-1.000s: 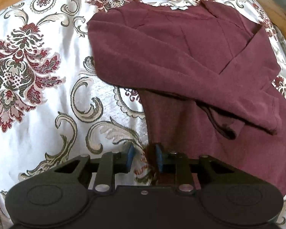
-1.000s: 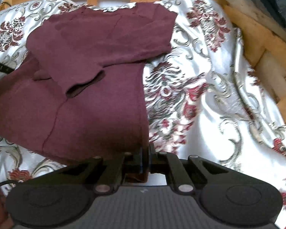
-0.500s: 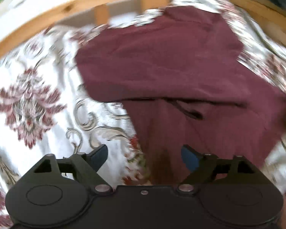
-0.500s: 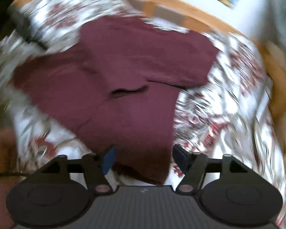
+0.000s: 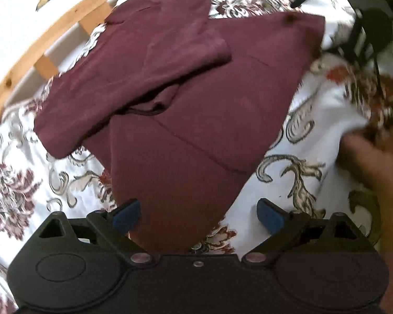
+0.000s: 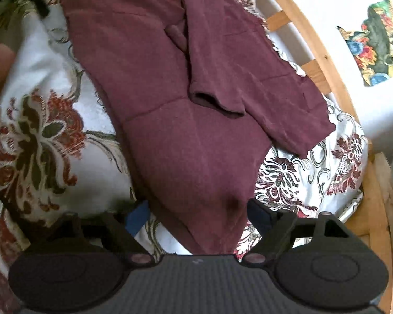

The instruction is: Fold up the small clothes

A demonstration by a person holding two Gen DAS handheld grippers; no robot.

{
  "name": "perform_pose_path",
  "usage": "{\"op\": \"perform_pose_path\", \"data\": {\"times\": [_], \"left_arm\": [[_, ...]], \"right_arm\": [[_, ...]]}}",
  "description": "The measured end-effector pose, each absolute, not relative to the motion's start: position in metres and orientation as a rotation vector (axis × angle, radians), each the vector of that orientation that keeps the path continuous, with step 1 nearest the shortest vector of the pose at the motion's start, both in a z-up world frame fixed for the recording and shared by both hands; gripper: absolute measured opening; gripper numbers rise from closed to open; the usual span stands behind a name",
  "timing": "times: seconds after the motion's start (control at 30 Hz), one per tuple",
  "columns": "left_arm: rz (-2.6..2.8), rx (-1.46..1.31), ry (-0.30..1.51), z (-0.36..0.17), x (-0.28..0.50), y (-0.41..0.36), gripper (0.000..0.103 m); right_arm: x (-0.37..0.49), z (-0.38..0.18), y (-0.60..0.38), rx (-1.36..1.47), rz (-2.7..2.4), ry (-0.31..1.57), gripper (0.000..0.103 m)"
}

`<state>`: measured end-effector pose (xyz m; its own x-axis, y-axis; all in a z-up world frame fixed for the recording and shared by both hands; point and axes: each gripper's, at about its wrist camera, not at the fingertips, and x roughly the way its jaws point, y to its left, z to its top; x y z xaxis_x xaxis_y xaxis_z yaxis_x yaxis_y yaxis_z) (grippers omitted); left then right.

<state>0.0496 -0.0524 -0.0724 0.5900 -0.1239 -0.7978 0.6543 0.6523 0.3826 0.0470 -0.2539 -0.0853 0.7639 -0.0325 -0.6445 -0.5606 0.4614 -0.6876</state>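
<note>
A maroon long-sleeved top (image 5: 196,120) lies flat on a floral bedspread (image 5: 21,183), with one sleeve folded across its chest (image 5: 133,78). My left gripper (image 5: 199,213) hovers over the bottom hem, its jaws still opening, blue pads (image 5: 127,213) wide apart and not pressing the cloth. In the right wrist view the same top (image 6: 191,141) runs away from me, its sleeve cuff (image 6: 204,99) lying on the body. My right gripper (image 6: 199,217) sits over a hem corner, jaws opening, cloth between the pads but not pinched.
A curved wooden bed rail (image 5: 47,41) with slats borders the far side; it appears as a wooden rail (image 6: 325,60) in the right wrist view. A hand (image 5: 372,162) rests on the bedspread at the right. A dark gripper body (image 5: 372,26) shows at the top right.
Both grippers went from shut on the hem to wide apart, letting the cloth go. Both views rolled strongly, and the top now lies diagonally in each.
</note>
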Motion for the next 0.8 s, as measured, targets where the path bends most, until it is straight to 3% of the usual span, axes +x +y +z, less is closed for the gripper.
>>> {"op": "perform_pose_path", "data": {"times": [0.07, 0.17, 0.5, 0.6, 0.67, 0.73, 0.8], "left_arm": [[-0.503, 0.733, 0.818, -0.073, 0.049, -0.054, 0.096], [-0.501, 0.704, 0.829, -0.073, 0.051, -0.053, 0.096], [-0.483, 0.759, 0.797, -0.082, 0.053, -0.059, 0.096], [-0.462, 0.757, 0.795, -0.081, 0.055, -0.058, 0.074], [-0.458, 0.744, 0.792, -0.078, 0.054, -0.056, 0.038], [-0.432, 0.768, 0.776, -0.077, 0.051, -0.055, 0.026], [-0.424, 0.784, 0.767, -0.076, 0.049, -0.053, 0.023]], "right_arm": [[0.047, -0.083, -0.257, -0.998, 0.386, 0.67, 0.023], [0.053, -0.069, -0.257, -0.944, 0.396, 0.646, 0.017], [0.109, 0.029, -0.282, -0.38, 0.382, 0.667, 0.013], [0.123, 0.044, -0.289, -0.304, 0.373, 0.665, 0.013], [0.123, 0.048, -0.29, -0.313, 0.367, 0.653, 0.013], [0.122, 0.048, -0.289, -0.322, 0.363, 0.65, 0.013], [0.121, 0.047, -0.29, -0.318, 0.36, 0.653, 0.013]]}}
